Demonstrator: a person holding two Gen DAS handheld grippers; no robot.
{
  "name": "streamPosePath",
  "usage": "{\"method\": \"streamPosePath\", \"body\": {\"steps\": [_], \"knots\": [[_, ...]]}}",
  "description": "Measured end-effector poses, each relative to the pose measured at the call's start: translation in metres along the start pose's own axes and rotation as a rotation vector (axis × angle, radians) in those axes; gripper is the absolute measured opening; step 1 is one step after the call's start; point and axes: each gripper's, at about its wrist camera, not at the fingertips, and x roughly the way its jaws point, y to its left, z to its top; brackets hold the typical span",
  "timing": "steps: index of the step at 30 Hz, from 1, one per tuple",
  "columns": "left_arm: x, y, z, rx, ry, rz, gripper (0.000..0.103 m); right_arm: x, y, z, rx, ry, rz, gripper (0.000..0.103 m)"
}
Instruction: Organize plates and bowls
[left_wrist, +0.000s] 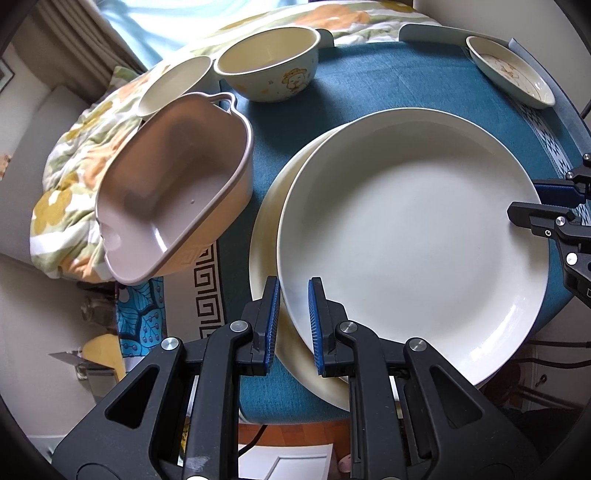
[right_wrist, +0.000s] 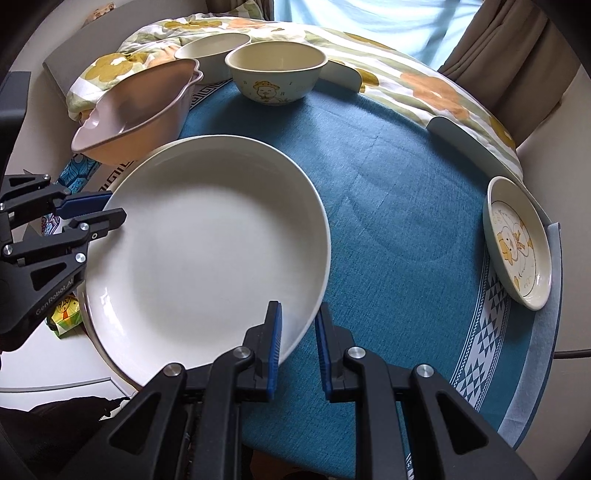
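Note:
A large white plate lies on a second cream plate on the blue cloth; it also shows in the right wrist view. My left gripper straddles the top plate's near-left rim, jaws slightly apart around it. My right gripper straddles the opposite rim the same way. A cartoon bowl stands at the back, a plain cream bowl beside it. A small duck dish sits at the right edge.
A pink rectangular basin stands left of the plates, partly over the table edge. A flowered quilt lies behind the table. Blue cloth between the plates and the duck dish is bare.

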Motion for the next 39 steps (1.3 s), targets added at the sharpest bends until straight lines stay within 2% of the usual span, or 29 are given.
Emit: {"method": "streamPosePath", "body": {"steps": [7, 18, 22, 25, 26, 27, 28, 29, 30, 31, 35, 39], "knots": [[-0.005, -0.009, -0.005, 0.061, -0.021, 0.096, 0.012, 0.001, 0.002, 0.0, -0.012, -0.002, -0.011, 0.017], [-0.007, -0.002, -0.004, 0.039, -0.018, 0.051, 0.012, 0.001, 0.001, 0.0, -0.003, -0.003, -0.005, 0.017], [-0.028, 0.006, 0.005, 0.017, -0.067, 0.025, 0.012, -0.014, -0.008, 0.002, 0.056, -0.027, 0.018, 0.017], [-0.057, 0.011, 0.021, 0.003, -0.137, -0.015, 0.019, -0.037, -0.024, 0.002, 0.143, -0.076, 0.038, 0.017], [-0.067, 0.012, 0.028, 0.001, -0.166, -0.027, 0.031, -0.046, -0.03, 0.001, 0.176, -0.094, 0.042, 0.017], [-0.078, 0.012, 0.036, 0.001, -0.199, -0.036, 0.063, -0.055, -0.037, -0.001, 0.212, -0.115, 0.045, 0.02], [-0.089, 0.011, 0.044, 0.001, -0.241, -0.039, 0.083, -0.065, -0.045, -0.004, 0.25, -0.141, 0.046, 0.027], [-0.101, 0.01, 0.051, 0.002, -0.298, -0.044, 0.102, -0.074, -0.054, -0.008, 0.289, -0.167, 0.044, 0.057], [-0.112, 0.007, 0.058, 0.011, -0.354, -0.067, 0.103, -0.083, -0.063, -0.012, 0.324, -0.186, 0.041, 0.095], [-0.118, 0.005, 0.068, 0.032, -0.378, -0.104, 0.103, -0.091, -0.071, -0.016, 0.357, -0.202, 0.041, 0.103], [-0.125, -0.025, 0.118, 0.115, -0.378, -0.265, 0.103, -0.126, -0.106, -0.039, 0.504, -0.266, 0.003, 0.103], [-0.125, -0.063, 0.17, 0.208, -0.365, -0.483, 0.103, -0.151, -0.142, -0.067, 0.649, -0.299, -0.069, 0.103]]}}
